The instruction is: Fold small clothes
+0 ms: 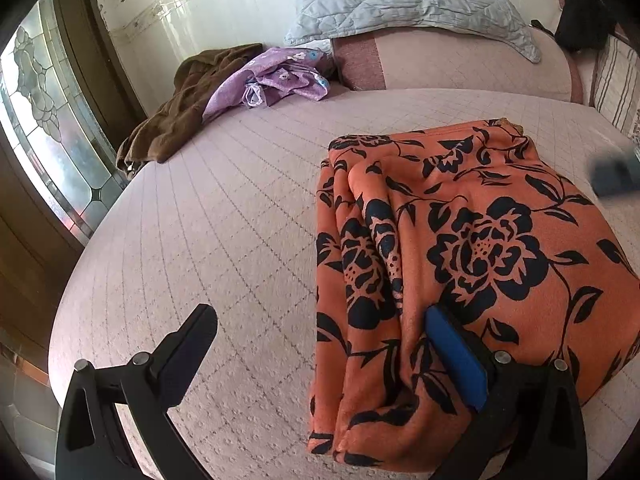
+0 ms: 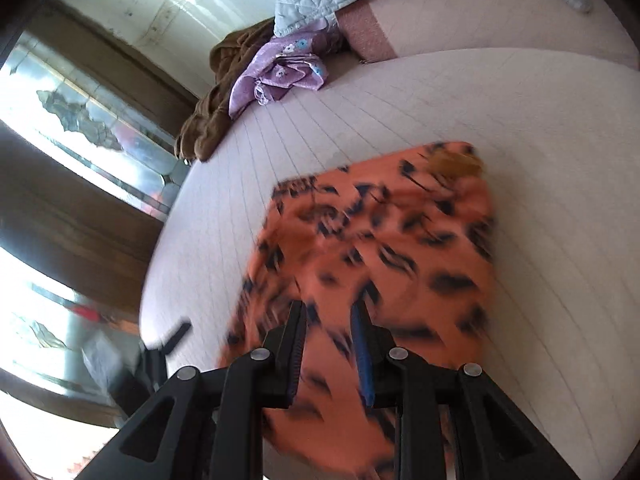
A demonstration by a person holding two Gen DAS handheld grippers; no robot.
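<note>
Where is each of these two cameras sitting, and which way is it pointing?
Left wrist: sits on the left gripper, looking forward across the bed; its wide-apart fingers show.
Right wrist: sits on the right gripper, tilted and blurred, above the orange cloth; its fingers show.
Shared: the cloth, the purple garment, the brown garment, the pillow.

The left gripper [image 1: 320, 356] is held low with its jaws spread wide, one black finger out to the left, the blue-padded finger [image 1: 456, 360] to the right. The right gripper [image 2: 332, 344] angles downward, jaws parted by a narrow gap, its view smeared with blur
</note>
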